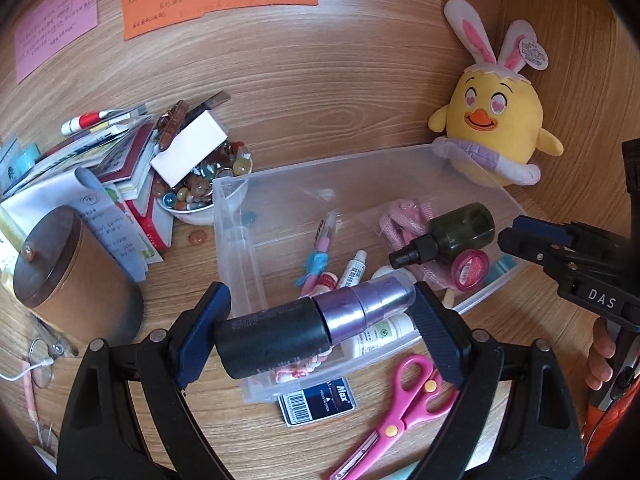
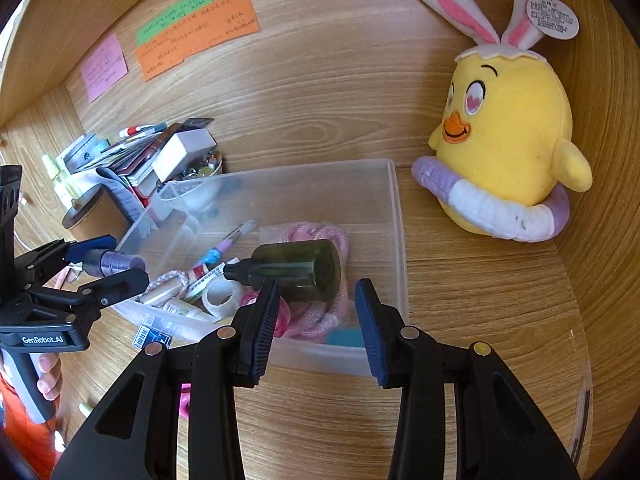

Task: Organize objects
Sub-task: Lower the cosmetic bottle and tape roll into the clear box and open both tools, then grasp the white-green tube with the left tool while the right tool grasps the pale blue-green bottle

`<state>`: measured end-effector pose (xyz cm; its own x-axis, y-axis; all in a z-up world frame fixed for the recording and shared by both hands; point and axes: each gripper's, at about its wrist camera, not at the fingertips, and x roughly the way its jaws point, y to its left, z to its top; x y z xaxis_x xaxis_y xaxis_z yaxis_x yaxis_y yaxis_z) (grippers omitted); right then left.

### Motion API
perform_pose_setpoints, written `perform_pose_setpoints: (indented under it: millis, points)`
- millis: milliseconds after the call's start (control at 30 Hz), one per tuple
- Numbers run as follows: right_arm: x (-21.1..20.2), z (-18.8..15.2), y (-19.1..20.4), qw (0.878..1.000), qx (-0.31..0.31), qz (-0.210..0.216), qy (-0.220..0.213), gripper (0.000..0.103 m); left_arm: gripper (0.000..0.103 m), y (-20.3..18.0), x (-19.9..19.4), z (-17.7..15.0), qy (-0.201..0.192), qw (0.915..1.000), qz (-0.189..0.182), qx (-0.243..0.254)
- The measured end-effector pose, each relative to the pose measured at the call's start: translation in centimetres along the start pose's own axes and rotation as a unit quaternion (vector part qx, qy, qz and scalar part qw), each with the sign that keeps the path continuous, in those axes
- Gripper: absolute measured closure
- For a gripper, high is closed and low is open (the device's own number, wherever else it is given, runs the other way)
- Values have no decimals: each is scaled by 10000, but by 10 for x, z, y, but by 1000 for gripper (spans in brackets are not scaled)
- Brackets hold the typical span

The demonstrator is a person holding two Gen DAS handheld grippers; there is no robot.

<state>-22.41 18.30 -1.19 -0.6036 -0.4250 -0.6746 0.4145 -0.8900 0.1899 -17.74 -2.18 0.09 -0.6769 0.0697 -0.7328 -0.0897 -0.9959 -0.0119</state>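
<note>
Two grippers in play, one loaded. Left wrist view: left gripper point(image 1: 320, 316) jaws stand wide and clamp a black-and-purple bottle point(image 1: 316, 326) end to end, held crosswise just above the near wall of the clear bin point(image 1: 236, 248). Bin already holds a dark green spray bottle point(image 1: 448, 236), pink rope point(image 1: 400, 220), a small tube point(image 1: 354, 270) and a pink round tin point(image 1: 470, 270). Pink scissors point(image 1: 408, 404) and a barcode card point(image 1: 316, 400) lie on the table outside, near the bin. Step in hand looks like dropping the bottle in; best to carry it forward past the wall over the free floor at the left-centre, lower it, then release so it doesn't roll onto the tube. Right wrist view: right gripper point(image 2: 318, 328) jaws are partly open with nothing between them, poised at the bin's near edge just short of the green spray bottle. Left gripper shows at the left edge with its bottle. Keep the right one clear of the drop path. Yellow plush chick point(image 2: 508, 140) sits well apart.
</note>
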Motion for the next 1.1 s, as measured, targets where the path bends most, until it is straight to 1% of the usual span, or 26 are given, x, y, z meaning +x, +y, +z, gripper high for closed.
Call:
perform_pose_setpoints:
  millis: [133,367,433,500,567,700,767,867,1000,1100]
  points:
    - [-2,-1,-1,10000,39,51,-18,67,12,-6,2,1,44,9999,-15,117]
    - [-12,-6,10,9998,-148,141,-23,66,11,-8,-4,1,35,9999,-28,143]
    - [-17,-8,14,9996,-211,196,-34,63,10,-7,-11,0,-16,9999,-34,139]
    - [-21,-11,18,9993,-249,265,-49,55,7,-6,-20,-3,-83,9998,-32,152]
    - [-28,-15,24,9990,-314,313,-92,50,6,-5,-30,-10,-157,9997,35,196]
    - [-36,-28,37,9977,-504,449,-37,43,3,1,-45,-30,-97,9996,86,260]
    - [-38,-37,45,9967,-633,511,22,42,3,4,-50,-41,-10,9996,83,269]
    - [-37,-50,57,9942,-777,720,167,42,3,8,-56,-63,114,9995,107,266]
    - [-25,-71,75,9881,-882,1144,528,42,3,12,-62,-95,328,9991,56,252]
    - [-9,-87,91,9826,-968,1340,843,42,3,11,-64,-116,469,9985,-62,269]
